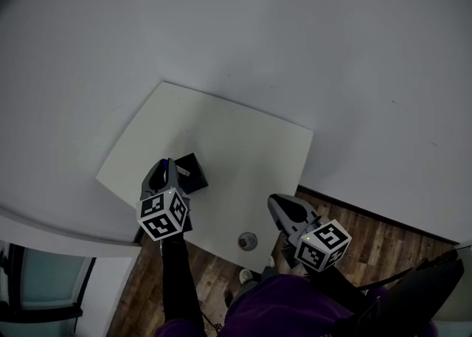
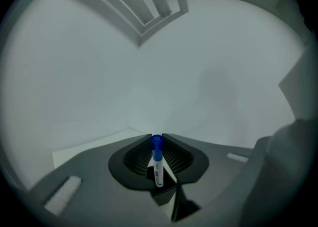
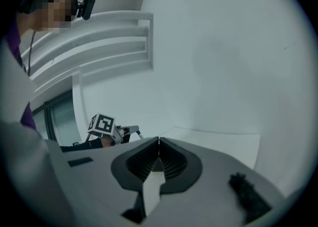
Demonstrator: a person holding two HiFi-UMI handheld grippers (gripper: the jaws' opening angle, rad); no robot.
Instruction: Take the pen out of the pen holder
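A white pen with a blue cap [image 2: 157, 164] stands upright between the jaws of my left gripper [image 2: 157, 135], which is shut on it. Its lower end shows just above the black pen holder [image 2: 164, 194]. In the head view the left gripper [image 1: 167, 167] hangs over the near left part of the white table [image 1: 243, 151], right beside the pen holder [image 1: 194, 175]. My right gripper [image 1: 275, 202] hovers over the table's near right edge. In its own view the right gripper [image 3: 158, 140] has its tips together with nothing between them. From there the pen [image 3: 139, 133] sticks out of the left gripper.
A small round metal fitting [image 1: 247, 240] sits in the table near its front edge. Wooden floor [image 1: 383, 236] lies to the right of and below the table. White walls enclose the table's far sides, and a window [image 1: 44, 284] is at lower left.
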